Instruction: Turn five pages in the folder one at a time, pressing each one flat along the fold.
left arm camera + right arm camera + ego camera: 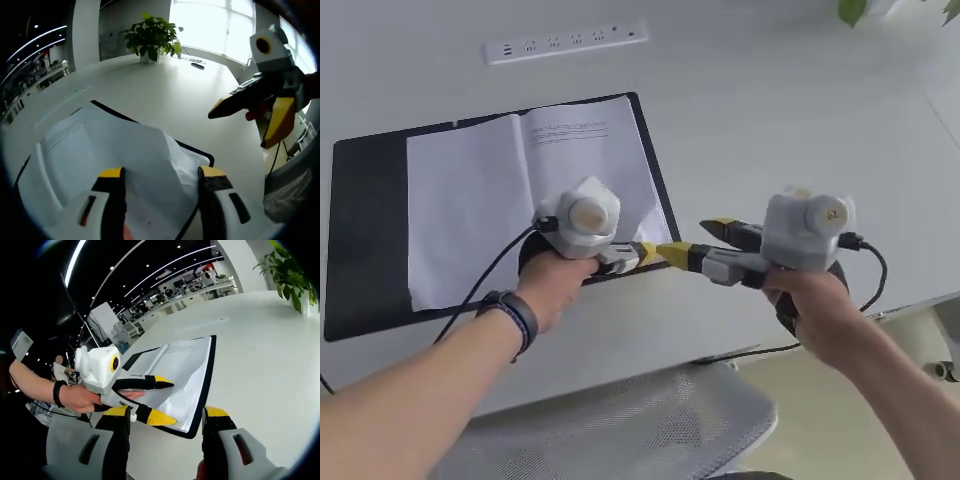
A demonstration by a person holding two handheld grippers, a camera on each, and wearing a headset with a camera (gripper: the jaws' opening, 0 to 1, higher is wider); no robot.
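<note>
Folder (365, 240) is lying open on the white desk (770, 130), left of the middle, black cover flat. Its near long side is running close to the desk's front edge. White pages (470, 200) are spreading across it, printed lines showing at the top of the right-hand page.

Left gripper (161, 172) is hanging over the folder's near right corner, and the left hand (555, 285) is wrapping its body. Its jaws are standing apart with yellow tips well separated. The right-hand page is humping up unevenly between them. I cannot tell whether either tip is touching paper. In the right gripper view one jaw is lying over the page and the other is reaching just past the folder's near edge.

Right gripper (166, 411) is hovering off the folder's right edge above bare desk near the front edge, in the right hand (815, 305). It is pointing back toward the left gripper. Its jaws are gaping too, gripping nothing. In the head view the tips of the two grippers are coming close together just past the folder's corner.

A power strip (565, 42) is sitting toward the desk's far edge, beyond the folder. A potted plant (152, 35) is standing at a far corner of the desk. A dark band (515, 315) is circling the left wrist. A grey mesh chair (620, 420) is showing below the front edge.
</note>
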